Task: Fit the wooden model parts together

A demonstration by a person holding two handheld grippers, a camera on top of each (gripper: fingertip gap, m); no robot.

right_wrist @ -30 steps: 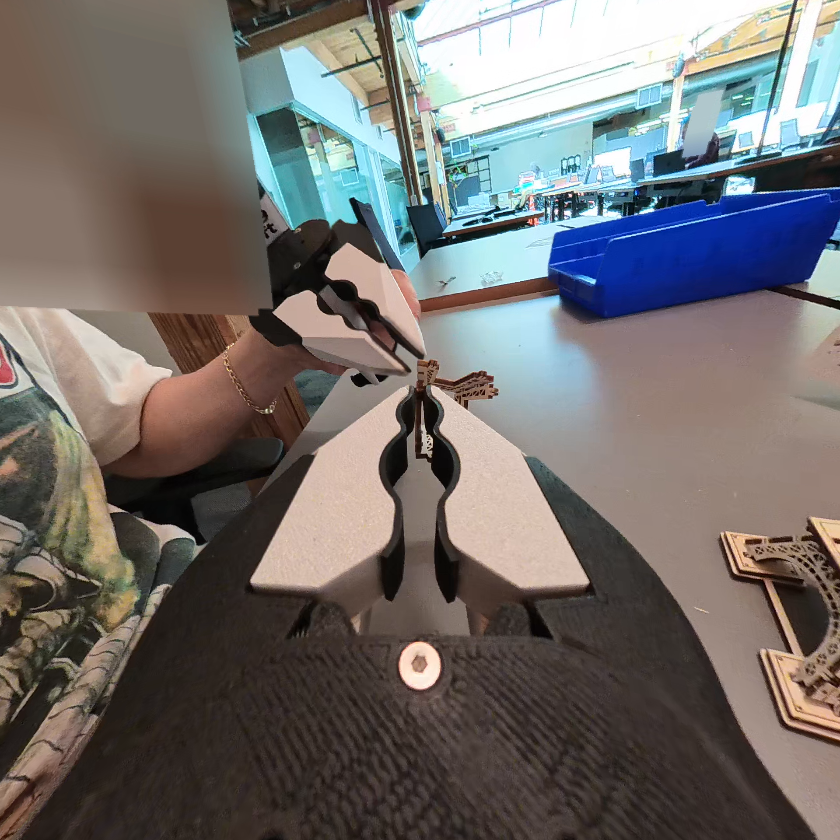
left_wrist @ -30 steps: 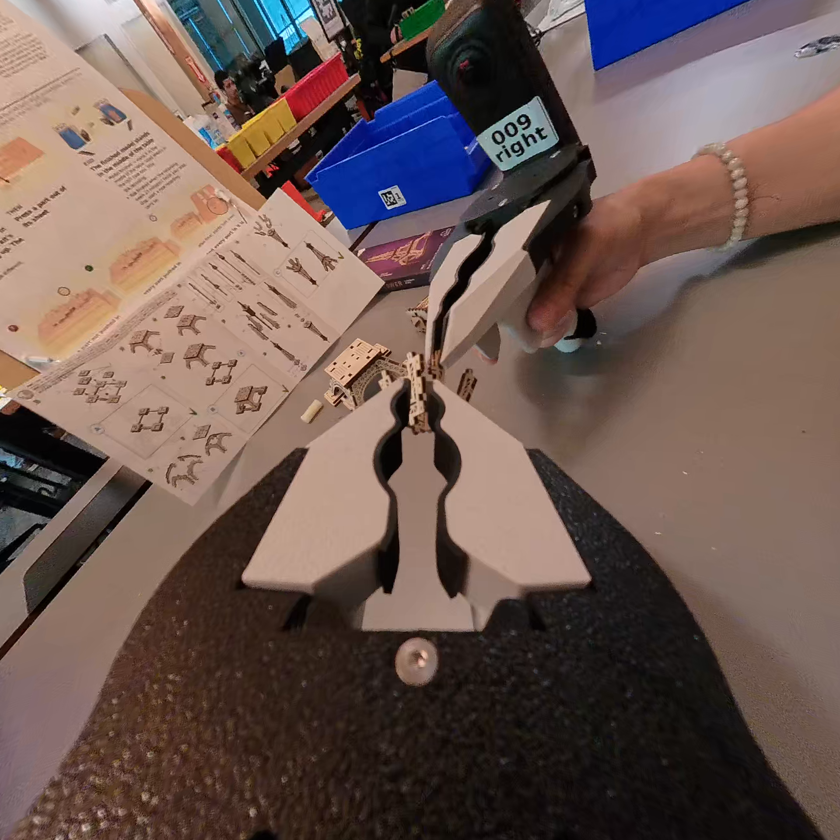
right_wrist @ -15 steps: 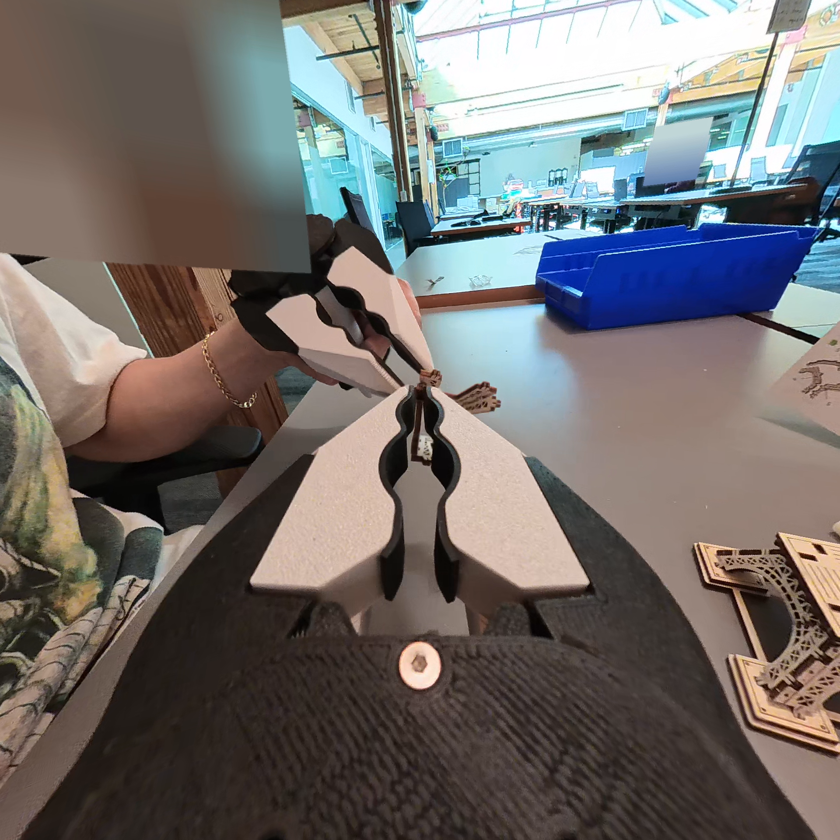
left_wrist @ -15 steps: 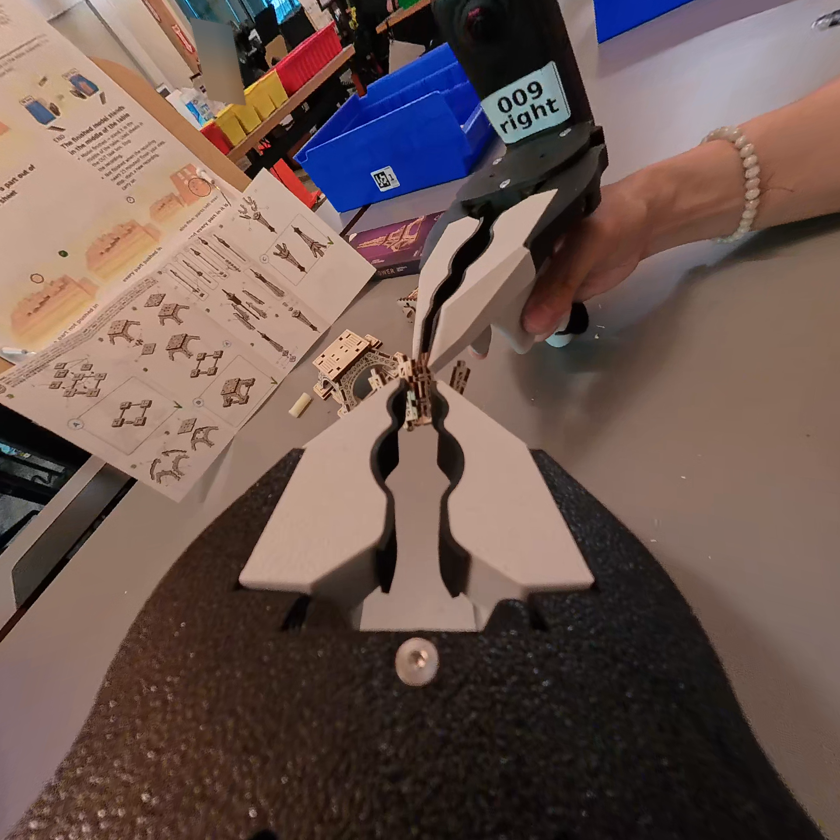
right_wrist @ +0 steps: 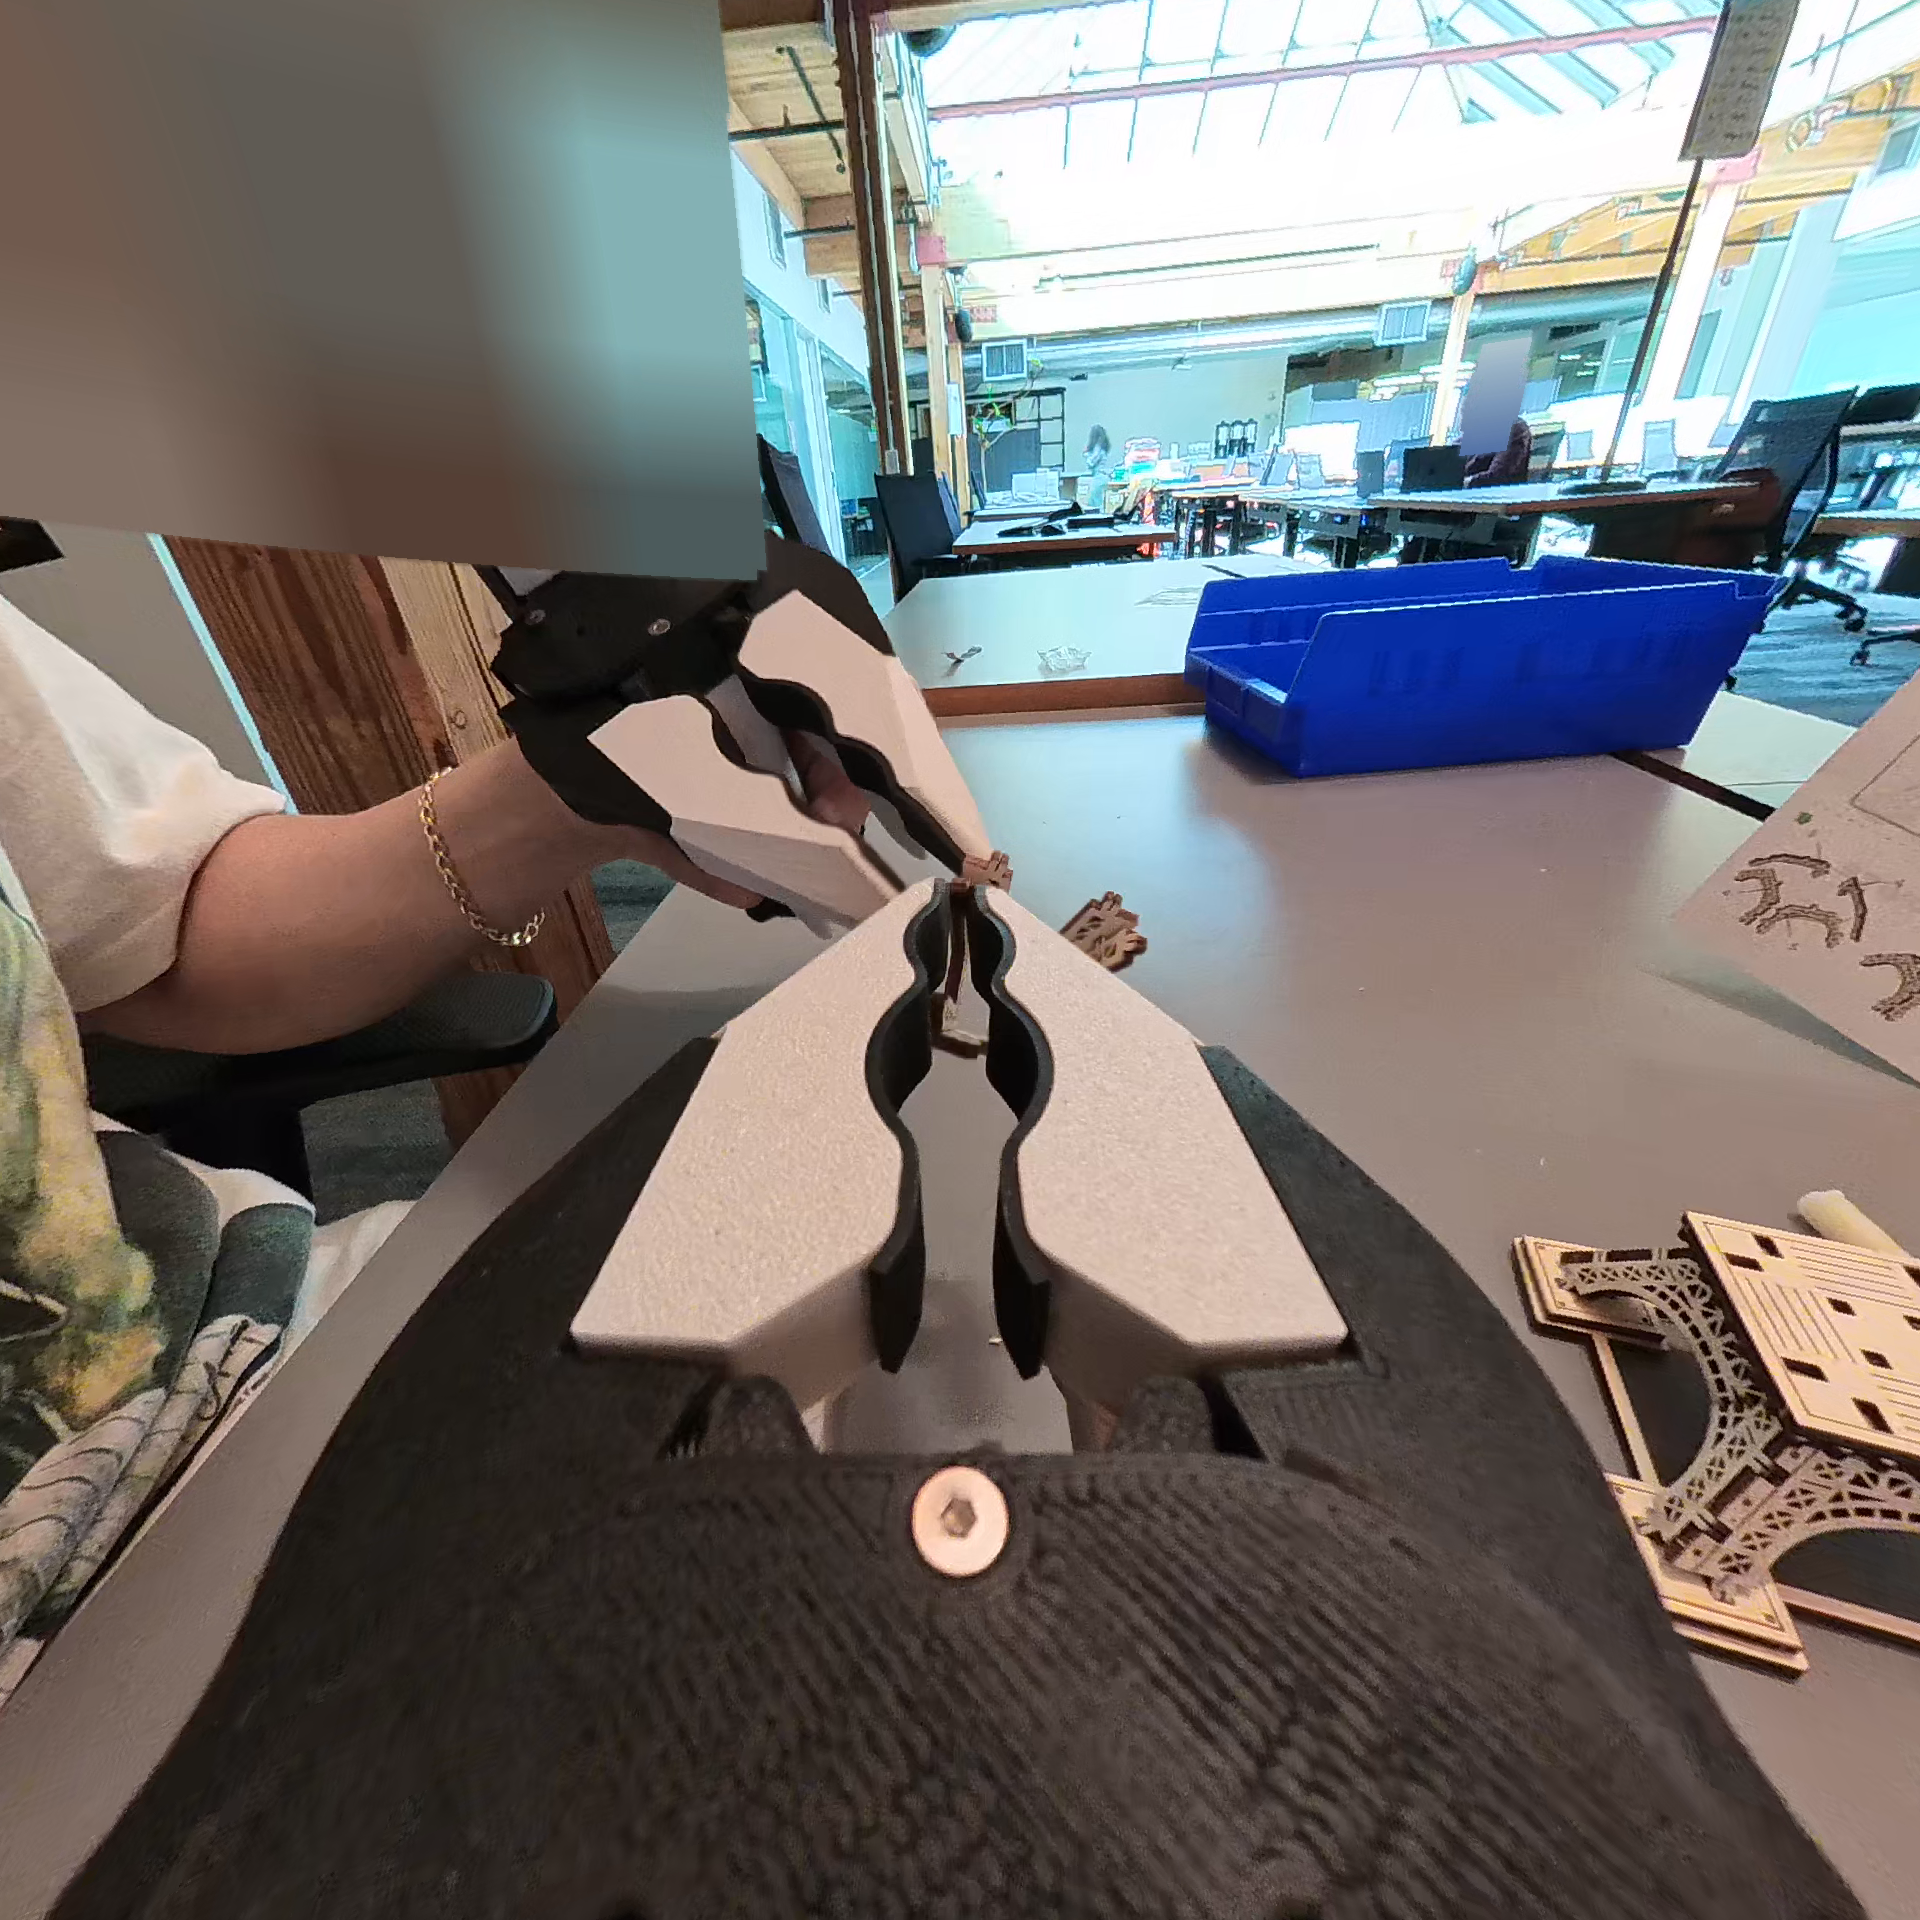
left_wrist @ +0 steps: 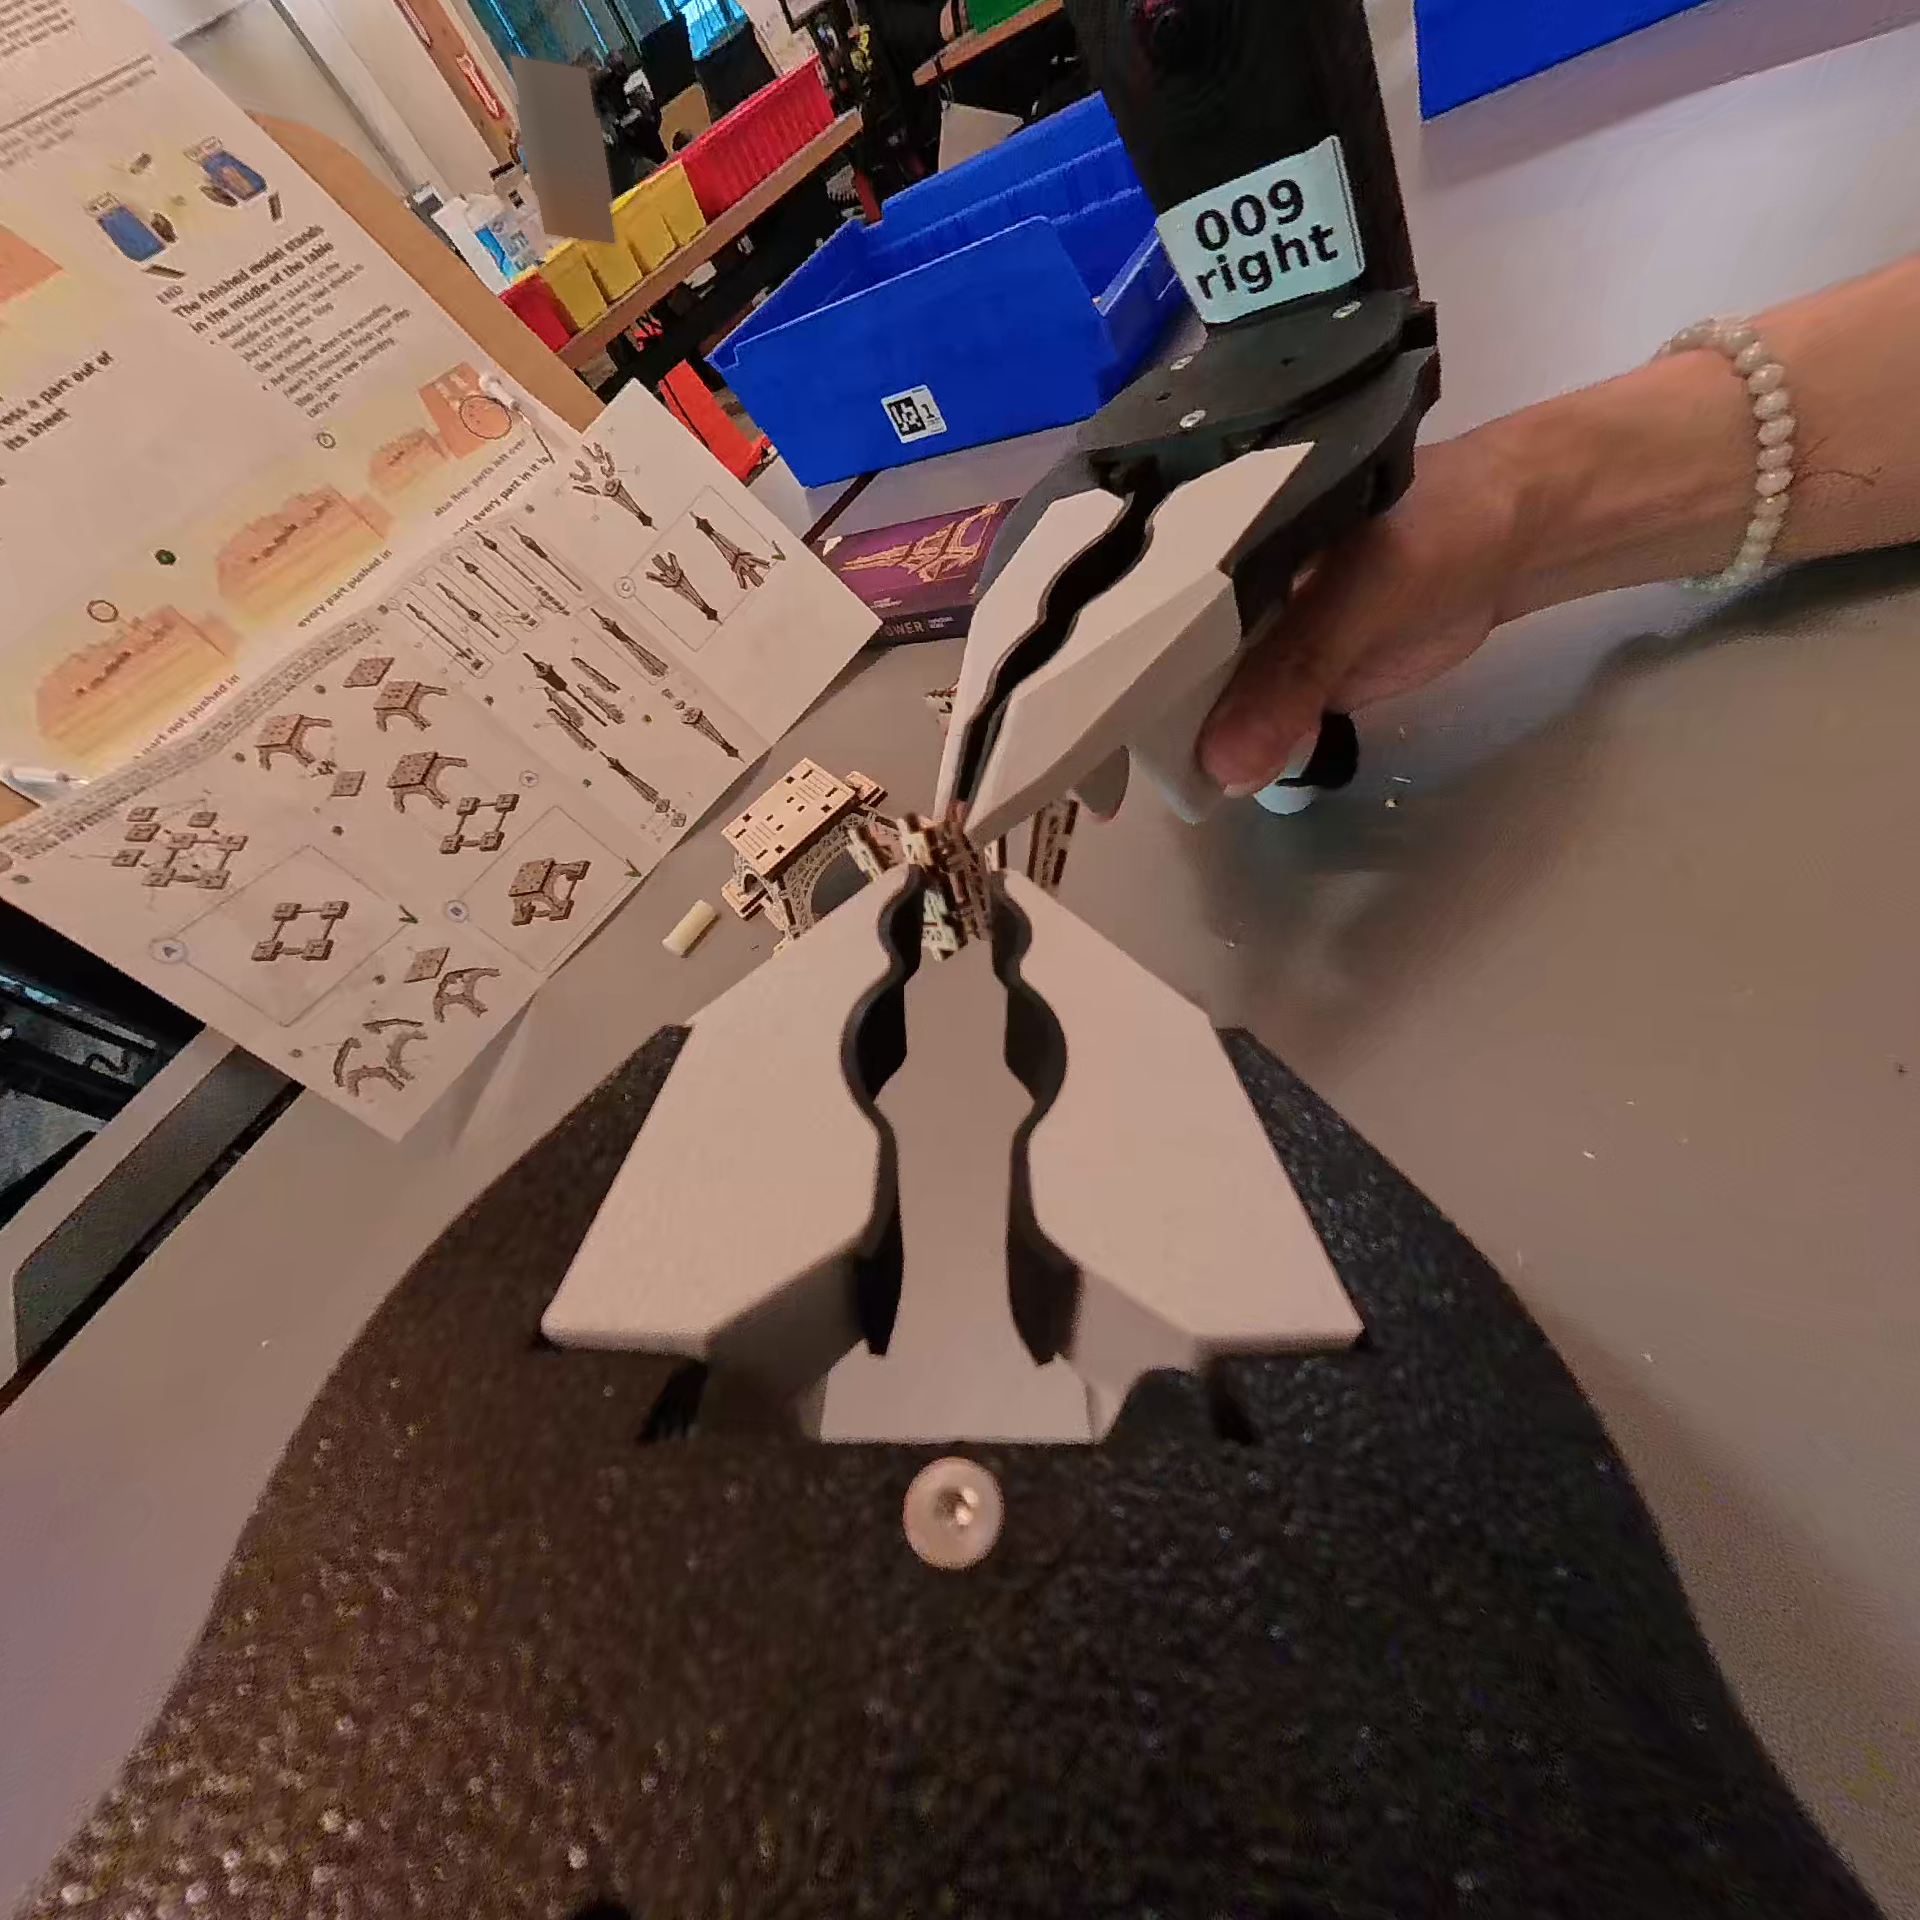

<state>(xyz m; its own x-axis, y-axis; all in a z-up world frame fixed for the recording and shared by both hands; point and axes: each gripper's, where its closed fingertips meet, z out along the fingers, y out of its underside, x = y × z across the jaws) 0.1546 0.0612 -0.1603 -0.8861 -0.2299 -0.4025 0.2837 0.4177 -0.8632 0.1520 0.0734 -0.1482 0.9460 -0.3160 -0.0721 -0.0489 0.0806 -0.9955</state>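
Observation:
My left gripper [left_wrist: 951, 883] is shut on a small wooden lattice part [left_wrist: 948, 916] held just above the grey table. My right gripper [left_wrist: 956, 819] comes down from the upper right, and its tips meet that part. In the right wrist view my right gripper [right_wrist: 961, 899] is shut on a thin wooden part [right_wrist: 954, 982] that hangs between its fingers. The left gripper [right_wrist: 951, 869] reaches in from the left, tip to tip with it. The two parts touch at the tips; the joint itself is hidden.
A wooden tower base [left_wrist: 800, 847] [right_wrist: 1766, 1403] stands on the table [left_wrist: 1558, 987] beside a small pale stick [left_wrist: 689, 925]. A loose wooden part [right_wrist: 1107, 930] lies past the tips. An instruction sheet [left_wrist: 416, 727], a purple box [left_wrist: 914, 566] and a blue bin [left_wrist: 935, 343] lie behind. The grippers are tip to tip, or close to it. The wooden tower base [left_wrist: 800, 847] is about 15 cm from both grippers' fingertips. Look for it in the right wrist view [right_wrist: 1733, 1294] too.
Both grippers stay shut and tip to tip. They have drawn a little closer together, and the right gripper stands steeper over the left one's part.

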